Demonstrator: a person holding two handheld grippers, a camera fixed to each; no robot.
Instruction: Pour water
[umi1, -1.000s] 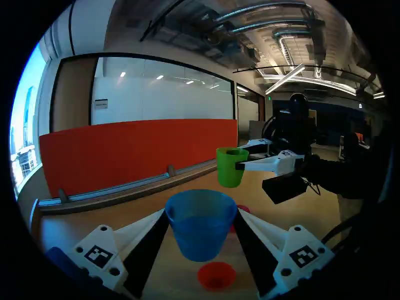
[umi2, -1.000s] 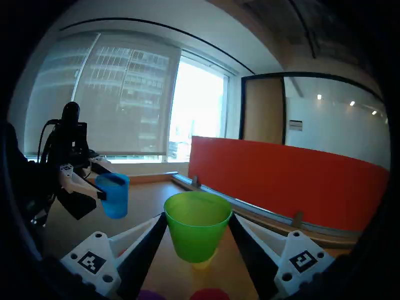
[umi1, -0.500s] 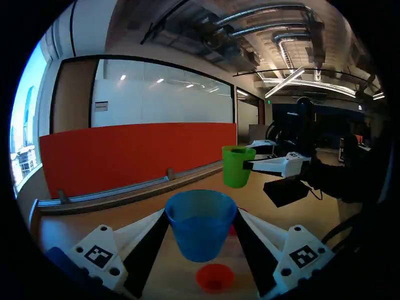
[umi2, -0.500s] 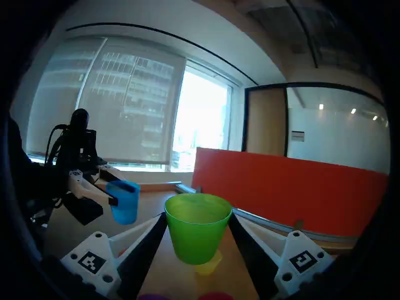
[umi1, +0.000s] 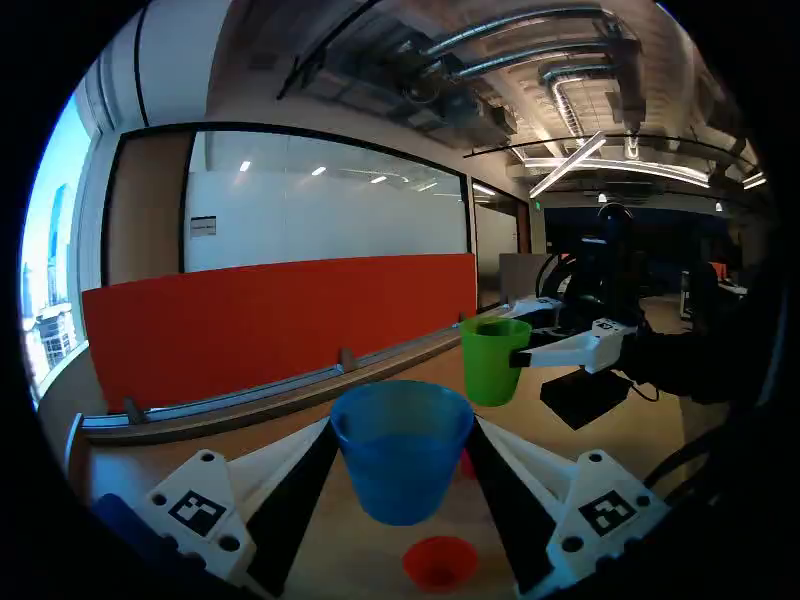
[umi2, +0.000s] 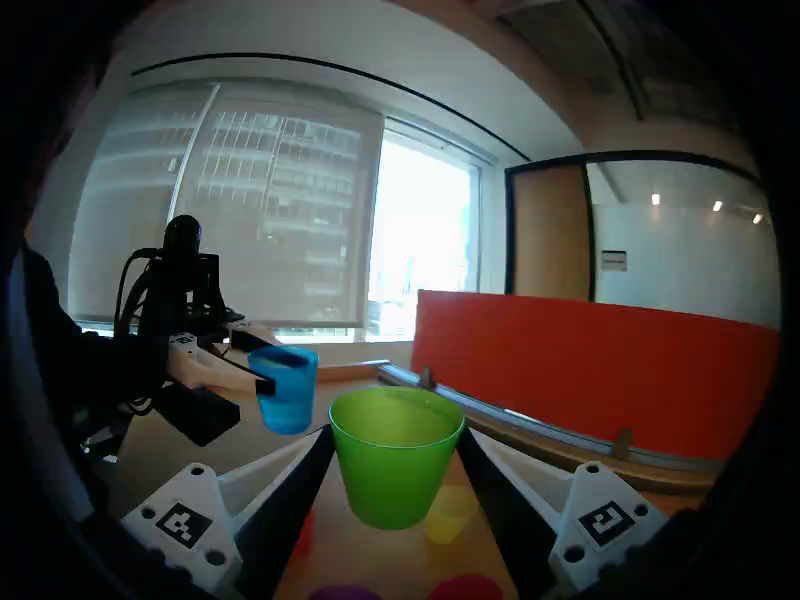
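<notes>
Holding the blue cup, seemingly part-full, clamped in the left gripper and the light green cup in the right gripper, both above the bench; gripping mid-wall, gently, thin plastic probably flexing and slippery.

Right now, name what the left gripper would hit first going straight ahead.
Probably the orange partition panel, though depth is unclear. The left gripper, shut on its translucent blue plastic cup, aims to one side of the green plastic cup.
</notes>
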